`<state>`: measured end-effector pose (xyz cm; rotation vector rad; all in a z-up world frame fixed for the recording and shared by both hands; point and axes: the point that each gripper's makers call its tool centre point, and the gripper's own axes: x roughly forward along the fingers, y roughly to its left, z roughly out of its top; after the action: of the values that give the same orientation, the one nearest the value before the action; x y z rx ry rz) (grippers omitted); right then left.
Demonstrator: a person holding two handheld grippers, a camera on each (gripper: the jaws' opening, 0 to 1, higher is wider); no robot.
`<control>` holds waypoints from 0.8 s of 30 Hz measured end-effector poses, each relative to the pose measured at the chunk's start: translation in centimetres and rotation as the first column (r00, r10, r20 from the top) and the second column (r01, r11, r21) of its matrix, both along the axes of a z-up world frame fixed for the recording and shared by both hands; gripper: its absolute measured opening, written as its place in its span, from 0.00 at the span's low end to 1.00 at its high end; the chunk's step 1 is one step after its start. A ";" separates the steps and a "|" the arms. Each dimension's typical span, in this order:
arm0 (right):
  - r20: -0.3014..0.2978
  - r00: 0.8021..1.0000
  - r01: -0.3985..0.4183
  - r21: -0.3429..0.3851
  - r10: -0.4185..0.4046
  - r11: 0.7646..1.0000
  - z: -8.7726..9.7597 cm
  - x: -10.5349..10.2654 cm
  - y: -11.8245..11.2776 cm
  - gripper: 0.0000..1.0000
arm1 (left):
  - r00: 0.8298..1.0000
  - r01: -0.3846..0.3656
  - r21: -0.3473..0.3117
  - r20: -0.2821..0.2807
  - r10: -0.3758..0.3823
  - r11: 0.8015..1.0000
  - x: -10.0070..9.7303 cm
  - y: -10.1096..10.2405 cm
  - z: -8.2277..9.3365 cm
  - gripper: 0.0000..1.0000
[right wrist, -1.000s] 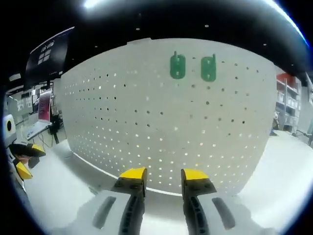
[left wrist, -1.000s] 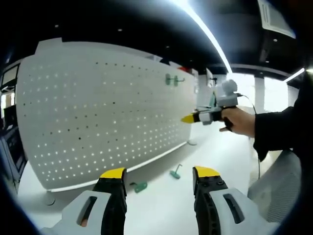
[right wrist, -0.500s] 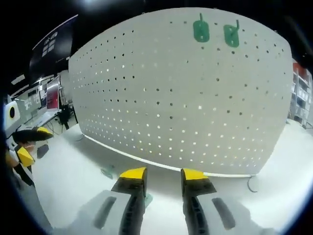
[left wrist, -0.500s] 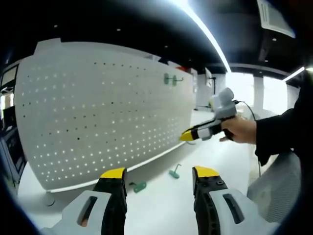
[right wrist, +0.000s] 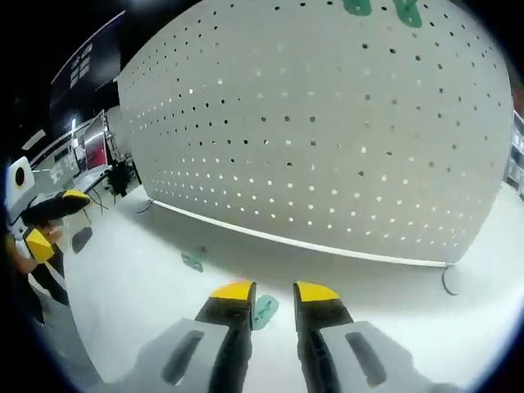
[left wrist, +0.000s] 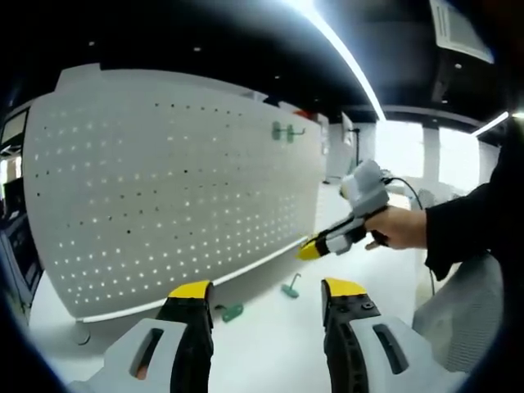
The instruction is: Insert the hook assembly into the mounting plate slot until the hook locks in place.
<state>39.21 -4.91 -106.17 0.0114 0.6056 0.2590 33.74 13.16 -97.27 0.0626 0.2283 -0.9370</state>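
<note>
Right gripper (right wrist: 266, 288), jaws apart, is hovering over a loose hook (right wrist: 264, 310) on the bench (right wrist: 131, 286); left gripper (left wrist: 266, 288) empty, jaws apart. Insertion into pegboard (right wrist: 327, 139) pending.

Left gripper view: set well back from the white perforated pegboard panel (left wrist: 180, 180), facing it obliquely from its left end, looking along its face toward bright windows. White tabletop (left wrist: 270, 344) below. Own yellow-tipped left gripper (left wrist: 266, 291) at bottom edge; right gripper (left wrist: 309, 250) entering from the right, held in a hand (left wrist: 397, 228).

Right gripper view: closer in, tilted down toward the panel's base (right wrist: 311, 139), panel spanning most of the frame. Own yellow-tipped right gripper (right wrist: 266, 291) low centre, left gripper (right wrist: 49, 221) at far left edge.

Shared between views: pegboard, tabletop (right wrist: 123, 303), two green hooks mounted high on the panel (left wrist: 285, 131) (right wrist: 381, 8), two loose green hook pieces on the table (left wrist: 291, 288) (right wrist: 264, 311).
</note>
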 end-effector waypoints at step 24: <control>-0.113 0.993 -0.026 0.007 0.026 1.000 -3.7 -0.6 0.9 0.05 | 1.000 -0.001 0.001 -0.002 0.001 1.000 -0.1 0.2 0.0 0.52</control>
<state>38.65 -4.01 -109.90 0.0237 0.7178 0.2868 33.68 13.34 -97.31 0.0625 0.2307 -0.9364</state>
